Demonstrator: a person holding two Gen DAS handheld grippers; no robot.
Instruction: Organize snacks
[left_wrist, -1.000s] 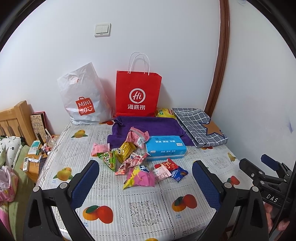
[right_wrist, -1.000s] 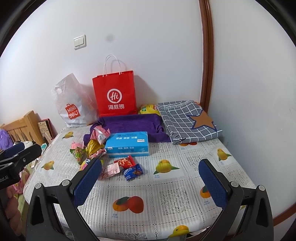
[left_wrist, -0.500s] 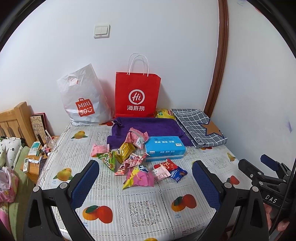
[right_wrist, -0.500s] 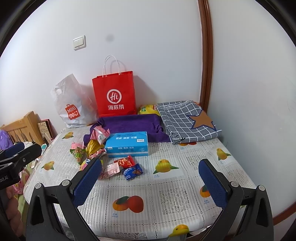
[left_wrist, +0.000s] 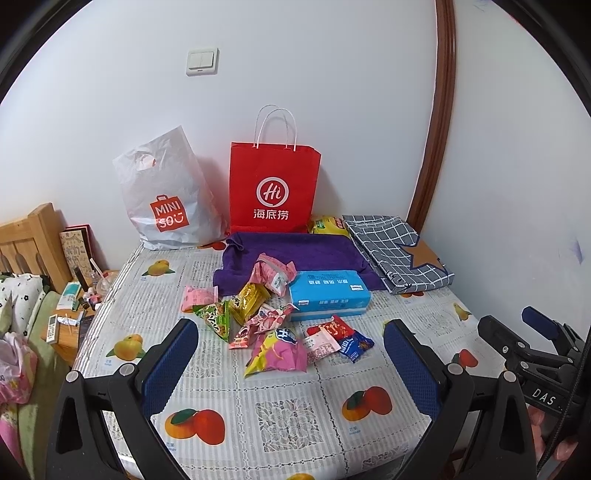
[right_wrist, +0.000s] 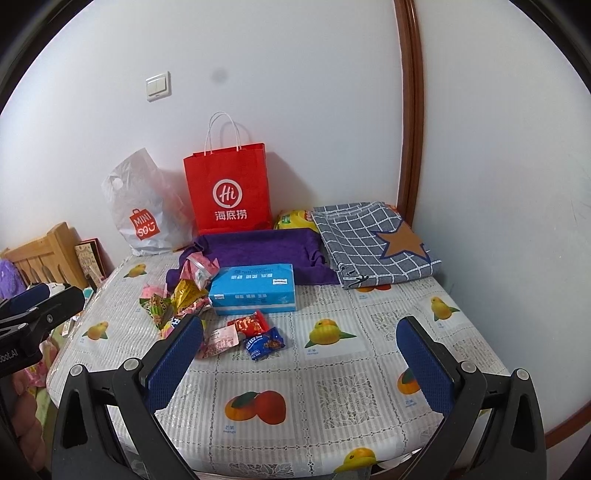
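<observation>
The left gripper, with black arms and blue padded fingers, hangs above the near edge of a table covered in a white fruit-print cloth, its jaws spread wide and empty, looking straight at the far wall. The right gripper, built the same, is held level beside it further right, jaws likewise wide apart with nothing between them; its tip shows at the right edge of the left view, with a bit of the person's hand under it. The snacks lie in a loose heap left of the table's middle: a pink and yellow crinkled packet nearest, a small pink sachet, a red packet and a dark blue packet touching one another to its right, and green, gold and pale pink packets further back and left. Just beside the heap, on its right, lies a light blue tissue pack, its far side against a folded purple towel. Along the far wall stand a red paper bag with white handles and a white plastic shopping bag; a grey checked cloth with a brown star lies at the far right.
</observation>
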